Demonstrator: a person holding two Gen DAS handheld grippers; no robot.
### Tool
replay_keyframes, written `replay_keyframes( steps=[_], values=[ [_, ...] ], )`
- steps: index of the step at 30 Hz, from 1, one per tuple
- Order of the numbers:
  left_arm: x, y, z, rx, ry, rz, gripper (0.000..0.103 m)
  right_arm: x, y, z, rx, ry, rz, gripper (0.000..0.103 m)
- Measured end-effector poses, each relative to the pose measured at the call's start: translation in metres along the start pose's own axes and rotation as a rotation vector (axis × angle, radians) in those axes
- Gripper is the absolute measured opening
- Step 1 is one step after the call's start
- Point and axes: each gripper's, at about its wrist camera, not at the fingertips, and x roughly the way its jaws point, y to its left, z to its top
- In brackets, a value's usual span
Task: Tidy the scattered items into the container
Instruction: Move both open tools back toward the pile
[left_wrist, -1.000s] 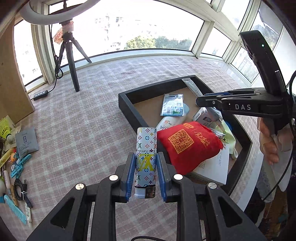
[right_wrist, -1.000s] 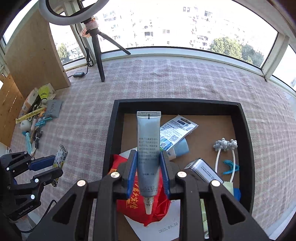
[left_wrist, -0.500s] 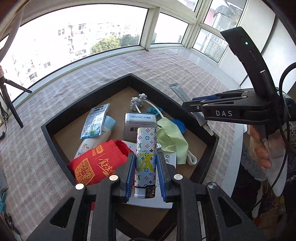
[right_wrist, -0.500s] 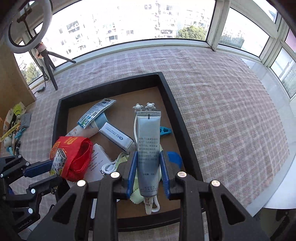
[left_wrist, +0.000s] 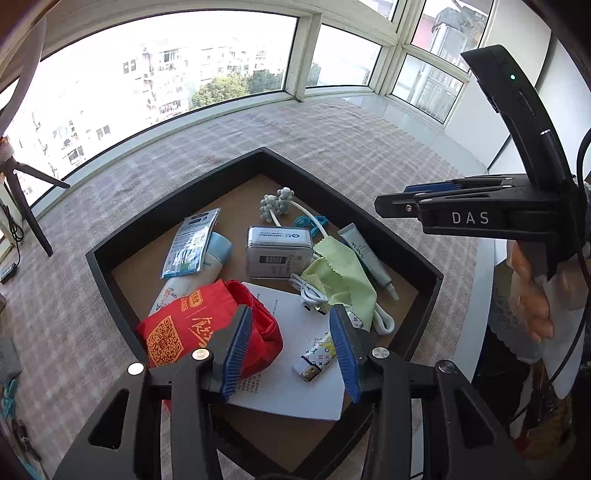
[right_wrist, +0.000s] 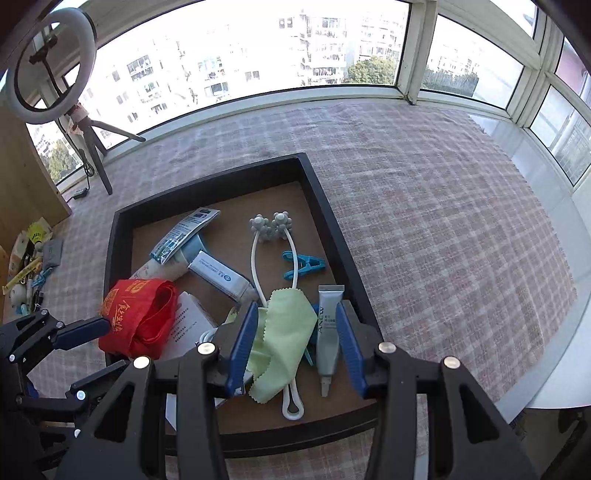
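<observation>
The counter (right_wrist: 424, 206) has a checked cloth. A black tray (right_wrist: 332, 236) sits on it. Left of the tray stand a tripod (right_wrist: 98, 155) and small scattered items (right_wrist: 31, 254).

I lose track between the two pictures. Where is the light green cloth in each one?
Left wrist view: the light green cloth lies right of centre in the black tray, beside the silver tin.
Right wrist view: the cloth is low in the middle, between the right gripper fingers but lying loose in the tray.
Shared landmark: the red pouch, left of the cloth in both.
</observation>
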Motion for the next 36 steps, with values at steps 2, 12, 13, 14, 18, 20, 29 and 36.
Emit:
replay_keyframes(
  steps=[2,12,13,14,18,20,29,36],
  values=[
    [-0.003,0.006,-0.003,-0.013,-0.001,0.013,0.041,0.001,0.005,0.001,-0.009,0.0,0.003,0.043],
    [-0.033,0.062,-0.03,-0.119,-0.015,0.107,0.041,0.001,0.059,0.014,-0.074,-0.019,0.067,0.043],
    [-0.037,0.069,-0.034,-0.132,-0.017,0.117,0.041,0.002,0.067,0.016,-0.087,-0.016,0.073,0.043],
    [-0.04,0.076,-0.038,-0.145,-0.019,0.126,0.041,0.003,0.075,0.017,-0.099,-0.013,0.078,0.043],
    [-0.056,0.102,-0.055,-0.2,-0.026,0.166,0.041,0.006,0.109,0.02,-0.143,-0.01,0.107,0.043],
    [-0.064,0.117,-0.065,-0.23,-0.027,0.188,0.041,0.007,0.127,0.02,-0.167,-0.008,0.121,0.043],
    [-0.104,0.189,-0.121,-0.396,-0.031,0.287,0.041,0.018,0.216,0.021,-0.282,0.009,0.188,0.043],
    [-0.135,0.241,-0.167,-0.526,-0.033,0.368,0.043,0.024,0.288,0.02,-0.362,0.003,0.248,0.059]
  ],
)
